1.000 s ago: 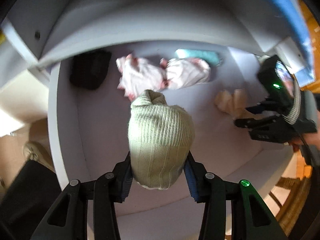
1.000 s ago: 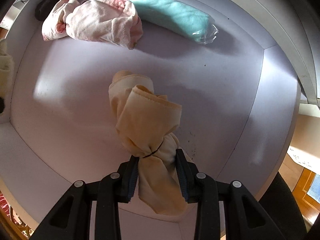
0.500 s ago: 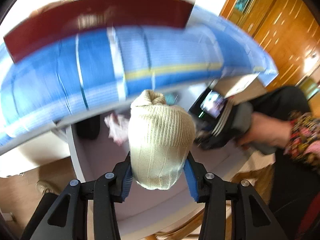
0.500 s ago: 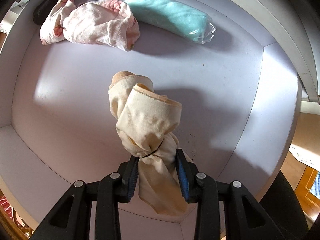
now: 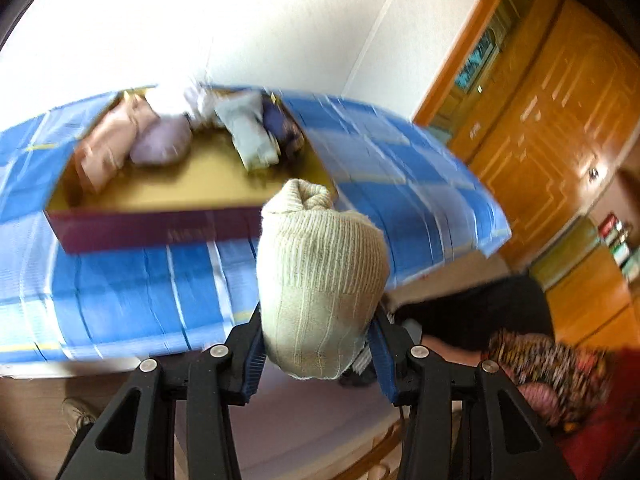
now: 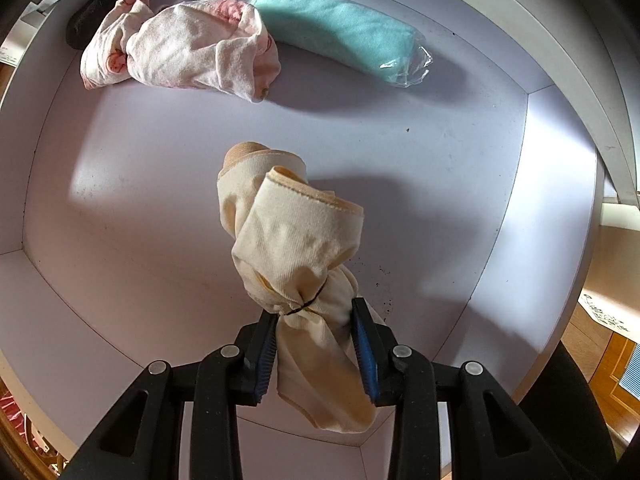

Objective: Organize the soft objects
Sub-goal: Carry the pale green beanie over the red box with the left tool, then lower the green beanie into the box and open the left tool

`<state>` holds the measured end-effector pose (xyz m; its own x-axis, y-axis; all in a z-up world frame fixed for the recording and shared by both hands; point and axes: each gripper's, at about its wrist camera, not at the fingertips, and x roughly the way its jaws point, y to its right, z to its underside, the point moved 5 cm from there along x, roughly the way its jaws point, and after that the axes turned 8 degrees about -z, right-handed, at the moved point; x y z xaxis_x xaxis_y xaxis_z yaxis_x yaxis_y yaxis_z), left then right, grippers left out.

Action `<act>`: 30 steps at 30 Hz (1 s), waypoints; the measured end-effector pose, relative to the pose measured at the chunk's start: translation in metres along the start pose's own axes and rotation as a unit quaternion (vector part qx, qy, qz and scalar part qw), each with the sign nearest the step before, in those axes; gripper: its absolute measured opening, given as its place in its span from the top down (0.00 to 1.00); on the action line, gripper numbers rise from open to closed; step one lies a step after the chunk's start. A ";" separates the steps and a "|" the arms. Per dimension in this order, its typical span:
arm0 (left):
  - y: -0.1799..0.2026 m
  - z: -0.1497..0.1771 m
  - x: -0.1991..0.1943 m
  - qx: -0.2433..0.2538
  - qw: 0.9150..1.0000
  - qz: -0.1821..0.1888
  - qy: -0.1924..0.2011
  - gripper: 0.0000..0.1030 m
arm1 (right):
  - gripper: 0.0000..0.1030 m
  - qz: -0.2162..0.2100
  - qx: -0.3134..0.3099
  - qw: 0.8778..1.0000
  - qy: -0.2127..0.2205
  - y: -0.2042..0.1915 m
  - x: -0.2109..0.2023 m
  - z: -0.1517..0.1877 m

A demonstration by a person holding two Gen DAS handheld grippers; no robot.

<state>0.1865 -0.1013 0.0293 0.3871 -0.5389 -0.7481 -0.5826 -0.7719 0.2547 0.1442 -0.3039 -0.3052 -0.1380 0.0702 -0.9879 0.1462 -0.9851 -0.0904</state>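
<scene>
My left gripper point(image 5: 318, 354) is shut on a cream ribbed knit bundle point(image 5: 320, 276), held up in front of a maroon box point(image 5: 160, 228) with a gold inside. The box stands on a blue checked cloth point(image 5: 132, 292) and holds several soft bundles point(image 5: 160, 140). My right gripper point(image 6: 316, 350) points down into a white drawer point(image 6: 160, 208) and is shut on a pale yellow tied cloth bundle point(image 6: 296, 248), lifted off the floor. At the drawer's back lie a pink-and-white bundle point(image 6: 184, 48), a teal wrapped towel point(image 6: 340, 36) and a black item point(image 6: 100, 4).
A wooden door and cabinets point(image 5: 552, 112) fill the right of the left wrist view. A person's patterned sleeve point(image 5: 548, 376) shows at lower right there. The drawer's rim point(image 6: 560, 216) rises on the right of the bundle.
My left gripper has risen out of the drawer with the knit bundle and now faces the box on the blue cloth. My right gripper has lifted the yellow bundle slightly.
</scene>
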 end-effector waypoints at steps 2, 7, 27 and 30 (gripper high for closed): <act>-0.006 -0.020 -0.005 -0.007 1.000 -0.007 0.010 0.55 | 0.66 0.000 0.001 1.000 0.000 0.000 0.001 0.000; -0.020 -0.066 -0.001 -0.028 0.999 -0.025 0.017 0.55 | 0.66 0.011 -0.002 1.000 -0.004 0.001 0.006 0.000; -0.062 -0.136 0.115 -0.078 0.988 -0.105 -0.087 0.55 | 0.66 -0.013 0.012 1.000 -0.001 0.006 0.007 0.001; -0.070 -0.143 0.131 -0.092 0.984 -0.115 -0.097 0.55 | 0.66 -0.015 0.013 1.000 -0.001 0.007 0.008 0.001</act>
<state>0.3795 -0.1659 0.0011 0.3400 -0.2820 -0.8971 -0.3492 -0.9236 0.1580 0.1436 -0.3107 -0.3133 -0.1437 0.0994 -0.9846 0.1171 -0.9862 -0.1167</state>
